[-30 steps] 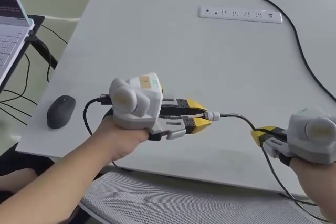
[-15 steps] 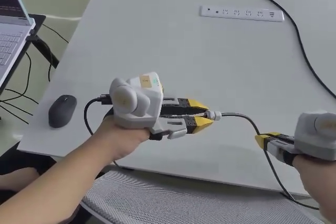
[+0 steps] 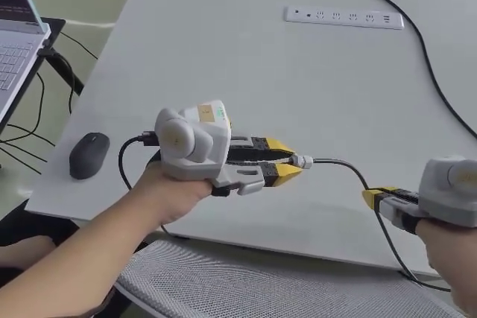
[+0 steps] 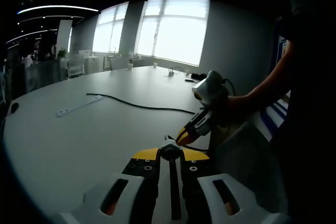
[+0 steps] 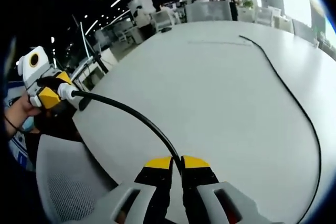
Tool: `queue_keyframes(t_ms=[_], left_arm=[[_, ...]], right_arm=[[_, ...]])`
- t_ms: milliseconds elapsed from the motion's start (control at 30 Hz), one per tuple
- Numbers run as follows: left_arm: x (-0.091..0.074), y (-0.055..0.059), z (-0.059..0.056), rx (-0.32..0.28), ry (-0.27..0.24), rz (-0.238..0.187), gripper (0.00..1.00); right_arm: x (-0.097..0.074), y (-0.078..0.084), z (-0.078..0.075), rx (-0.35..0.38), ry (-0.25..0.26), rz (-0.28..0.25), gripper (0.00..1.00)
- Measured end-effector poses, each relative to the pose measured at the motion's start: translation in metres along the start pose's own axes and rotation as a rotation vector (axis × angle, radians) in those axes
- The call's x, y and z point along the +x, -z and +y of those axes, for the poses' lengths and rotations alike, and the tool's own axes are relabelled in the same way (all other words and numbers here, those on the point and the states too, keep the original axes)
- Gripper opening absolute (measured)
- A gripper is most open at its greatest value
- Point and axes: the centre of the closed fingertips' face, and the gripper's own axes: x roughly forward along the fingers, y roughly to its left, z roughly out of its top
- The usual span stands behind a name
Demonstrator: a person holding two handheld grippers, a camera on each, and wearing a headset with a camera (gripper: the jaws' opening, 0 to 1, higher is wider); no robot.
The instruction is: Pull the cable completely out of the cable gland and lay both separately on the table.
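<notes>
Black cable [image 3: 339, 162] enters the white cable gland [image 3: 302, 161], which the left gripper [image 3: 291, 163] pinches between its yellow tips over the grey table [image 3: 223, 57]. At four o'clock from the gland, the right gripper [image 3: 370, 197] is clamped on the cable. A mouse [image 3: 89, 156] lies at nine o'clock and a power strip [image 3: 343, 18] at one. The left gripper's sticker and the laptop [image 3: 11, 42] screen's text are too small to read.

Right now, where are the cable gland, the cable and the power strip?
cable gland [image 3: 302, 161], head view, its white nut end.
cable [image 3: 335, 161], head view, dark stretch just right of the gland.
power strip [image 3: 343, 18], head view, middle of its body.
</notes>
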Motion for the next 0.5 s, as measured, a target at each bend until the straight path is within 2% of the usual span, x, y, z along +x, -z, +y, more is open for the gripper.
queue_keyframes(t_ms=[167, 267, 333, 500], left_arm=[[0.0004, -0.0016, 0.0001, -0.004, 0.002, -0.002, 0.15], [0.0002, -0.0019, 0.0006, -0.008, 0.002, -0.001, 0.15], [0.0001, -0.0024, 0.0011, -0.011, 0.001, -0.003, 0.15], [-0.0021, -0.0068, 0.0044, -0.039, -0.009, -0.021, 0.15]], right_arm=[[-0.0001, -0.0007, -0.0028, -0.049, 0.007, 0.0, 0.01], [0.0006, -0.0014, -0.006, -0.12, 0.018, 0.0, 0.01], [0.0017, -0.0016, -0.0016, -0.174, 0.02, 0.004, 0.01], [0.0003, -0.0011, 0.0013, -0.196, 0.012, 0.007, 0.03]])
